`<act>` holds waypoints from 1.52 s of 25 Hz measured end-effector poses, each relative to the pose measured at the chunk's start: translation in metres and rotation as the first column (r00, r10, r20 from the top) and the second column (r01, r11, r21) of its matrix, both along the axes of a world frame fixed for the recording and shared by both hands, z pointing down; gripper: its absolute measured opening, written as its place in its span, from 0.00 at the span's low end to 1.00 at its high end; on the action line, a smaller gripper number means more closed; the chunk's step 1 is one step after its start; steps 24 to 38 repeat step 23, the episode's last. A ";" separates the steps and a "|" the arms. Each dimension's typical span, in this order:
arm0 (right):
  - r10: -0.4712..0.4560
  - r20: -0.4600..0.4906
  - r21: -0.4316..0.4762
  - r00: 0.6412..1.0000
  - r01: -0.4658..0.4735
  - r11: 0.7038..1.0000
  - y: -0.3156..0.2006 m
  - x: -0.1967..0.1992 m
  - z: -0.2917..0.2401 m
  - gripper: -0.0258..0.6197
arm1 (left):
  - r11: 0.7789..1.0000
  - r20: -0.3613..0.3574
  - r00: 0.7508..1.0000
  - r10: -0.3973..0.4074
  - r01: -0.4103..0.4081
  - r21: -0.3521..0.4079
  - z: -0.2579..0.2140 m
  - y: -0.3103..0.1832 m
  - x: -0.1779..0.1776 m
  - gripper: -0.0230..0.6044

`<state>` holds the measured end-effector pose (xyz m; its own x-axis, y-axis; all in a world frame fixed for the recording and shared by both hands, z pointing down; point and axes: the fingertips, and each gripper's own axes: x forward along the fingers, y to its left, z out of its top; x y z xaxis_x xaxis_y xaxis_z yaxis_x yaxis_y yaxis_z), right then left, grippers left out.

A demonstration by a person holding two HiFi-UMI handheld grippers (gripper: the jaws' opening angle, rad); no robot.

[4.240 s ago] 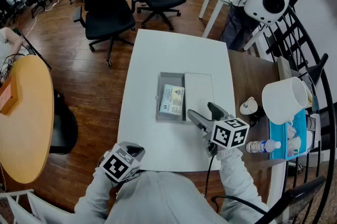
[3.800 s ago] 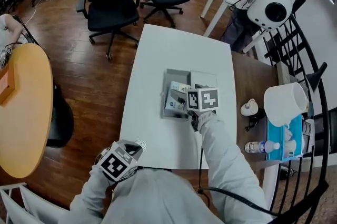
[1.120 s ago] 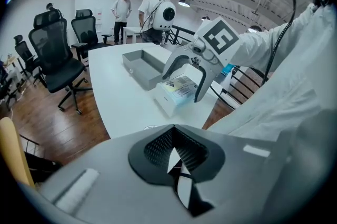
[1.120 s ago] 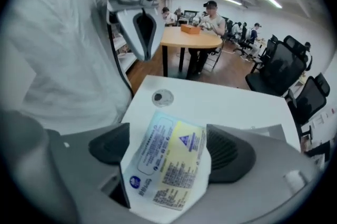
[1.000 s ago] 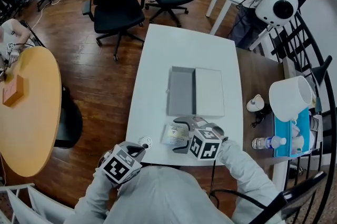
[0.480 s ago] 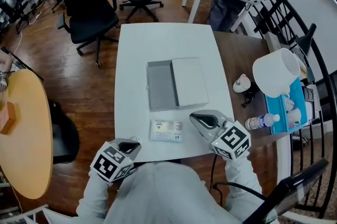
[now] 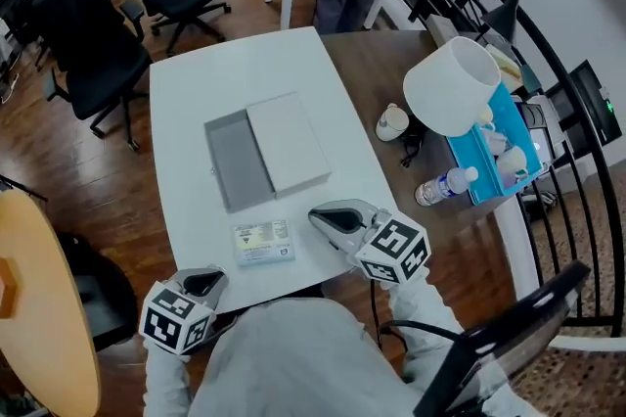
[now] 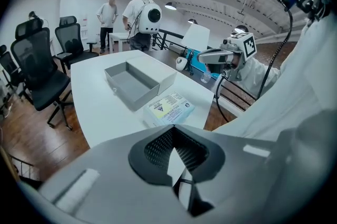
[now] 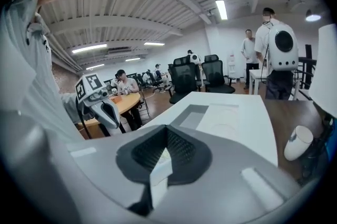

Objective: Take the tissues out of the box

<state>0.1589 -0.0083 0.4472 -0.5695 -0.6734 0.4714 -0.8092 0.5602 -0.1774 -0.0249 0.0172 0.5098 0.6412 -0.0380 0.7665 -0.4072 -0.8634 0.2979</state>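
The tissue pack [image 7: 262, 241] lies flat on the white table [image 7: 196, 92] near its front edge, outside the grey open box [image 7: 235, 162]. The box's white lid [image 7: 288, 144] lies beside it on the right, and the box looks bare inside. My right gripper [image 7: 315, 214] is shut and holds nothing, a little right of the pack. My left gripper [image 7: 207, 280] is shut and holds nothing, below the table's front left corner. In the left gripper view, the pack [image 8: 169, 108] and the box [image 8: 131, 81] lie beyond my shut left gripper [image 8: 172, 128]. Only the box [image 9: 190, 118] shows past my right gripper [image 9: 167, 129].
On the brown side table at right stand a white lamp shade [image 7: 452, 84], a water bottle [image 7: 445, 185], a blue tray [image 7: 489, 151] and a small white object [image 7: 393, 121]. Black office chairs [image 7: 98, 53] stand at the left, a black railing [image 7: 548, 161] at the right. People stand at the back.
The right gripper lifted the tissue pack out of the box, laid it near the table's front edge, let go, drew off to the right and shut. The head view has swung.
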 end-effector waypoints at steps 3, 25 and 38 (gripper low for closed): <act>0.000 -0.007 -0.010 1.000 0.000 1.000 0.000 0.000 0.003 0.04 | 1.000 0.008 1.000 -0.004 0.004 0.005 0.002 -0.002 -0.002 0.06; 0.032 -0.061 -0.101 0.998 -0.038 0.994 0.002 0.010 0.023 0.04 | 1.000 0.015 1.000 -0.002 0.002 0.001 0.004 0.008 -0.007 0.06; 0.032 -0.061 -0.101 0.998 -0.038 0.994 0.002 0.010 0.023 0.04 | 1.000 0.015 1.000 -0.002 0.002 0.001 0.004 0.008 -0.007 0.06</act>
